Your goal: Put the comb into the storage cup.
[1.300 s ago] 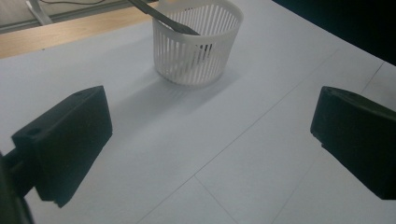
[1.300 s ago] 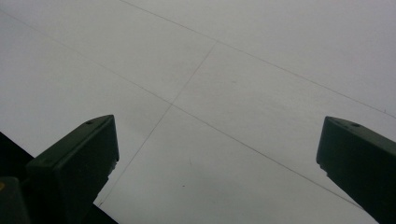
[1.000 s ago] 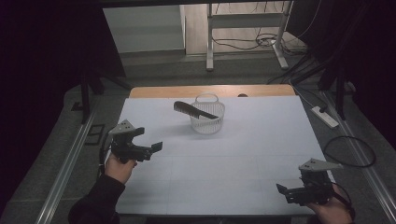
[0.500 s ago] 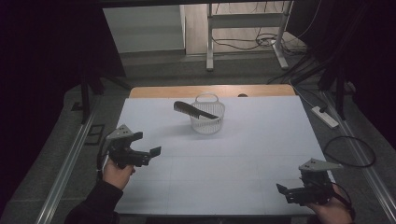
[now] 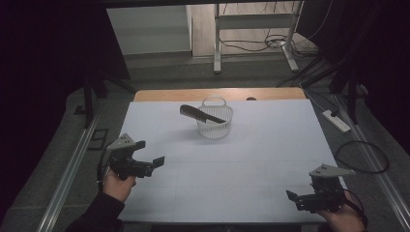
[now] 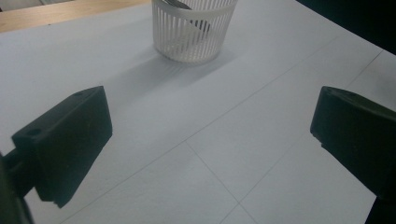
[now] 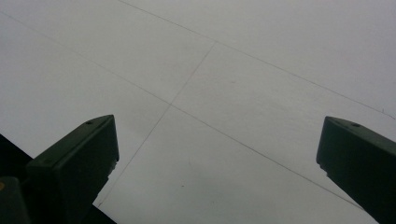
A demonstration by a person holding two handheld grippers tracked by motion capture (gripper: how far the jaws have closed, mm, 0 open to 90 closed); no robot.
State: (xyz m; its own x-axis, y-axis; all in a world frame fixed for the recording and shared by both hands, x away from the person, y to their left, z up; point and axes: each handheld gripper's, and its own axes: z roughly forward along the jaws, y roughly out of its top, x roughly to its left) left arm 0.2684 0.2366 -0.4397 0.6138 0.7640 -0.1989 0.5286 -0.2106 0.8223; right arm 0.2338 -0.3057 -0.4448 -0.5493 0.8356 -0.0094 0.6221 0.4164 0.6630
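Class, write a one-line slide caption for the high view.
Black plastic comb resting across white slotted plastic basket on the white table; left claw and right claw open nearby.

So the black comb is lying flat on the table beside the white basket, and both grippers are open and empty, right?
Not quite. The black comb is not flat on the table: it rests across the rim of the white basket, one end sticking out to the left, as the high view shows. Both the left gripper and right gripper are indeed open and empty.

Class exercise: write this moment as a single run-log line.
left gripper: open, empty, near left | right gripper: open, empty, near right | comb: across white basket rim, far centre | contact: none
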